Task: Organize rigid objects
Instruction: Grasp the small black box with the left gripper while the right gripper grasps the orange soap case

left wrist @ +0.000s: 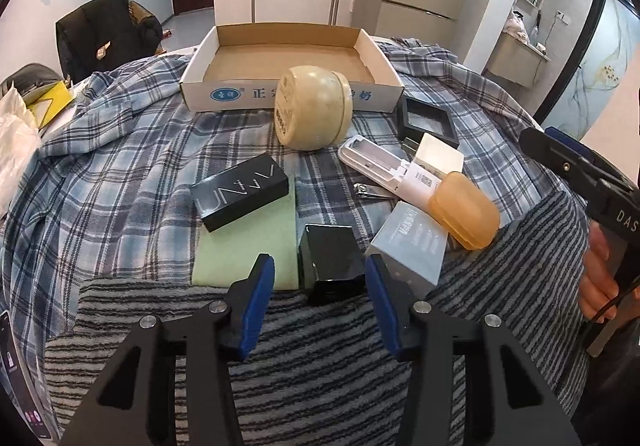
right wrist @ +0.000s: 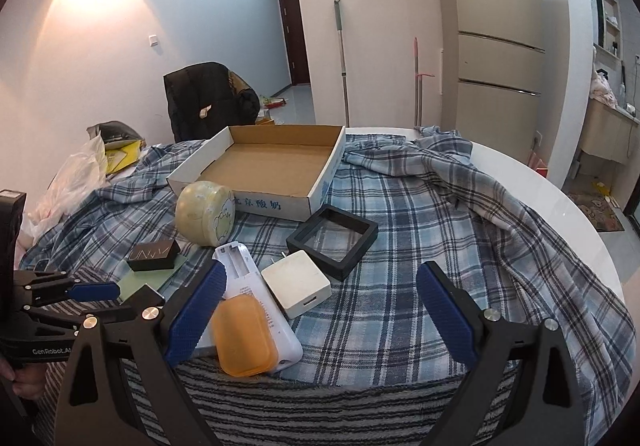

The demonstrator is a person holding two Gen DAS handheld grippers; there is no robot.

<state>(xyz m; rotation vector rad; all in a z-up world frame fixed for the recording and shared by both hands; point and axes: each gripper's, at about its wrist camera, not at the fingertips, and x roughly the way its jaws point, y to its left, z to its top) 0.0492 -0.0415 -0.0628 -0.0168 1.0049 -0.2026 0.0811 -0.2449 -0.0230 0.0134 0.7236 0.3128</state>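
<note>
While the small glossy black box sits at the near edge of the plaid cloth, just left of a grey carton, the left gripper straddles it part-way open, blue pads beside its sides but not visibly pressing. Right gripper hangs wide and empty above the orange case and white charger. Risk: slick faces could slip from an off-centre pinch, or the right pad nudges the carton; the cardboard tray waits far back.

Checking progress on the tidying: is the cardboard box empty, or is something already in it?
Empty: the cardboard box shows only its bare brown floor in both views; everything else lies outside on the cloth.
</note>
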